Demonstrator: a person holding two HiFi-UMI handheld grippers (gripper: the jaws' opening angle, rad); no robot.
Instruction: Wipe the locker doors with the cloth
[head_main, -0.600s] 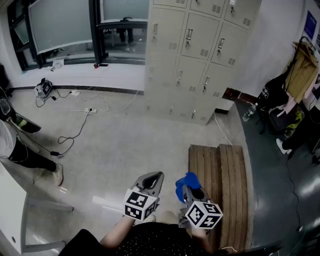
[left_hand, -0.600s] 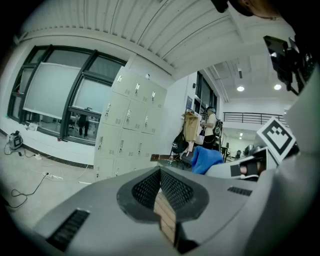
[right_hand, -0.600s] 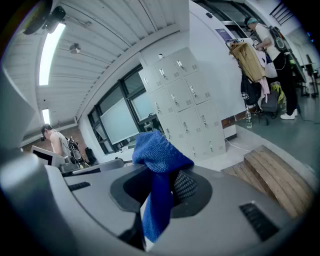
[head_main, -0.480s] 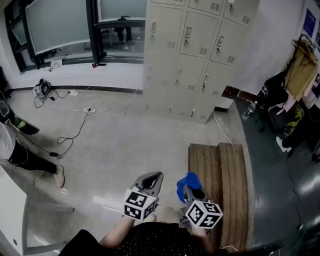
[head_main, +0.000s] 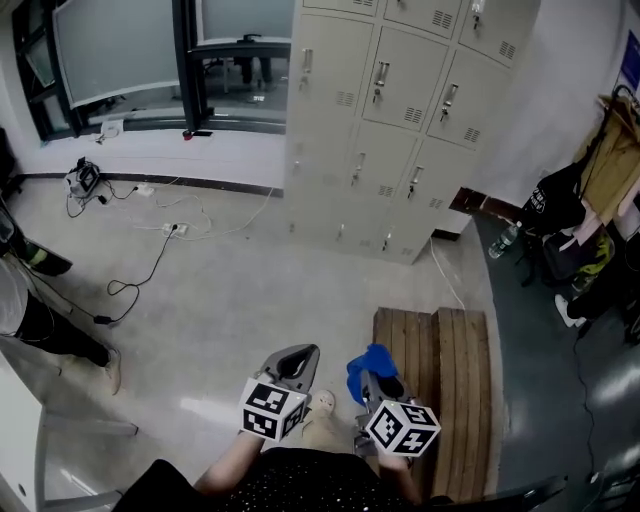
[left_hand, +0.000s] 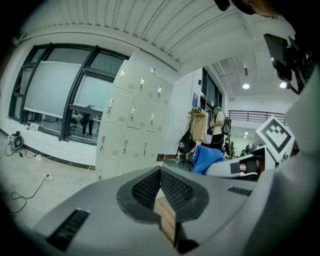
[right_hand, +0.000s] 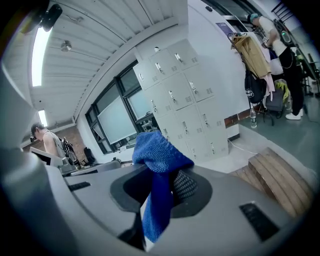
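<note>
Between right hand-held gripper (right_hand: 161, 186) jaws, cloth (right_hand: 159, 150)

Lockers (head_main: 400, 110): pale grey bank, doors closed.
Left gripper (head_main: 297, 358): well short of the lockers, pointed toward them.
Right gripper (head_main: 378, 378): same distance from the lockers, pointed toward them.
Cloth (head_main: 368, 360): blue, bunched at the right gripper's fingers.
Wooden platform (head_main: 445, 380): on the floor before the lockers, apart.
Cables (head_main: 150, 235): floor left of the lockers.
Bottle (head_main: 503, 240): right of the lockers' base.

Left claw (head_main: 303, 352) closed, empty; right claw (head_main: 377, 379) tight on cloth (head_main: 368, 361).
</note>
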